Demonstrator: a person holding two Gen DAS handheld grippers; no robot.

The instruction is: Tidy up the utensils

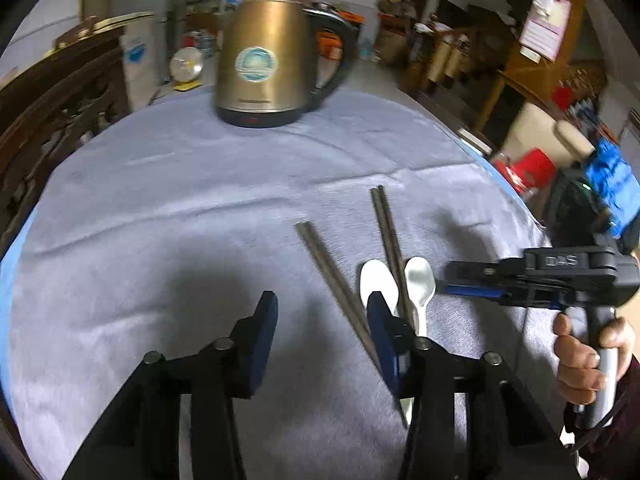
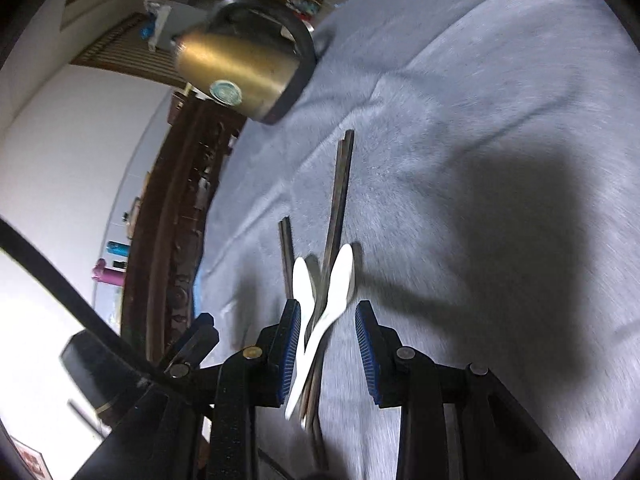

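Two white spoons (image 1: 378, 280) (image 1: 419, 280) and two pairs of dark chopsticks (image 1: 332, 276) (image 1: 389, 228) lie bunched on the grey cloth (image 1: 200, 208). My left gripper (image 1: 322, 336) is open just left of them, its right finger over the chopstick ends. My right gripper (image 1: 464, 280) comes in from the right, held by a hand, its tips by the right spoon. In the right wrist view the right gripper (image 2: 328, 336) is open, with the spoons (image 2: 342, 280) and chopsticks (image 2: 340, 196) lying between its fingers.
A gold electric kettle (image 1: 266, 68) stands at the far side of the cloth, also in the right wrist view (image 2: 240, 76). A dark carved wooden chair (image 1: 52, 104) is at the left. The table edge (image 1: 472, 144) runs along the right, with room clutter beyond.
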